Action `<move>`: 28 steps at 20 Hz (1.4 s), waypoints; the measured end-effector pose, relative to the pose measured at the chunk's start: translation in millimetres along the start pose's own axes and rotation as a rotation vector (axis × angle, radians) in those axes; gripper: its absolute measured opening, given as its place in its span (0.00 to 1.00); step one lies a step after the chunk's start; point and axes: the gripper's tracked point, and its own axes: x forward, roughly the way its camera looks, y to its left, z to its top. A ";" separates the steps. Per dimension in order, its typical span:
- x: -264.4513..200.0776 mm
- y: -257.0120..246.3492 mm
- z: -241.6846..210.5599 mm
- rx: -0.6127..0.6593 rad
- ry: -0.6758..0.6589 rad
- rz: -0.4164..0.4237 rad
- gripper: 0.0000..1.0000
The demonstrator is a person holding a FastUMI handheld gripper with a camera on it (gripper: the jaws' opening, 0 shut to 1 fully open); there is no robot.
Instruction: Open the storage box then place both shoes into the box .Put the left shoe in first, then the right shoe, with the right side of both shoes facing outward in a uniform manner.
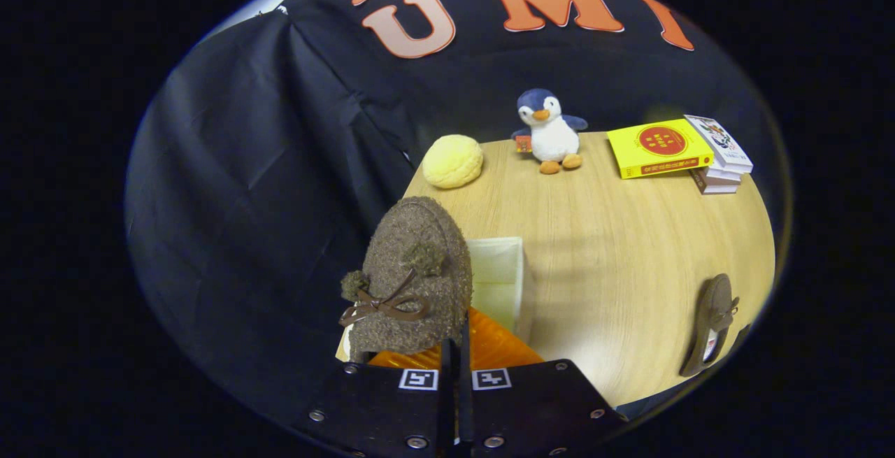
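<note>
Brown fuzzy shoe point(412, 276) held in the claw point(454, 363), poised above the open box.

Its fingers are pinched nearly together on the rear edge of this bow-trimmed slipper, which hangs toe-up just ahead of them, over the white storage box point(498, 273) with its orange translucent lid point(489, 346) swung open beneath. I judge this to be the first placement, the left shoe going in; next the shoe must be lowered into the box with its right side facing outward, then let go. A second matching brown shoe point(713, 325) lies well apart on the light wooden desk point(629, 248), awaiting its turn. Beyond sit a yellow round plush bun point(453, 161), a stuffed penguin toy point(549, 129) and a stack of books point(682, 150).
</note>
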 end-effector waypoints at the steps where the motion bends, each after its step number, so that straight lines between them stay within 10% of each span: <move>1: 11.0 4.7 -7.4 -0.006 0.023 -0.006 0.03; 16: 128.5 15.6 -87.1 -0.003 0.338 -0.180 0.11; 28: 78.8 46.5 -76.0 0.015 0.305 0.105 0.54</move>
